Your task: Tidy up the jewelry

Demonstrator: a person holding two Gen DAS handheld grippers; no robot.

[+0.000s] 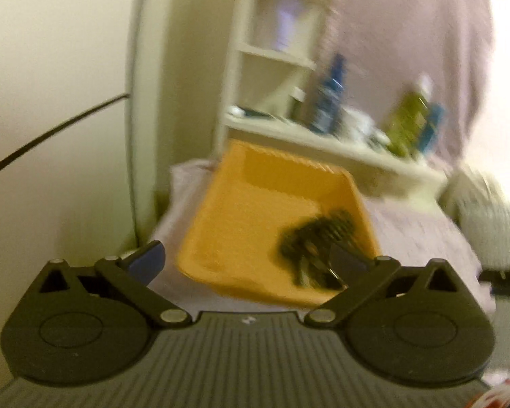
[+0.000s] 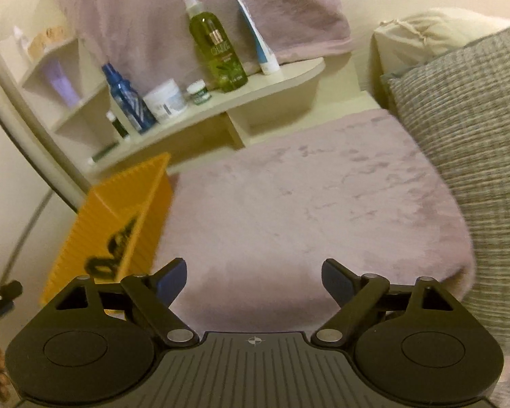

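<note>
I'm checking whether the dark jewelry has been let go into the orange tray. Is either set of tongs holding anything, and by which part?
Nothing is held. The left tongs and right tongs are both open and empty; the dark jewelry lies in the orange tray.

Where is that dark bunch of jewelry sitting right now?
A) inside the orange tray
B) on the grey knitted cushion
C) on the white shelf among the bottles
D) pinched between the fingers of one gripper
A: the dark jewelry lies inside the orange tray on the pinkish blanket, and both the left gripper and the right gripper stand open with nothing between their fingers.
</note>
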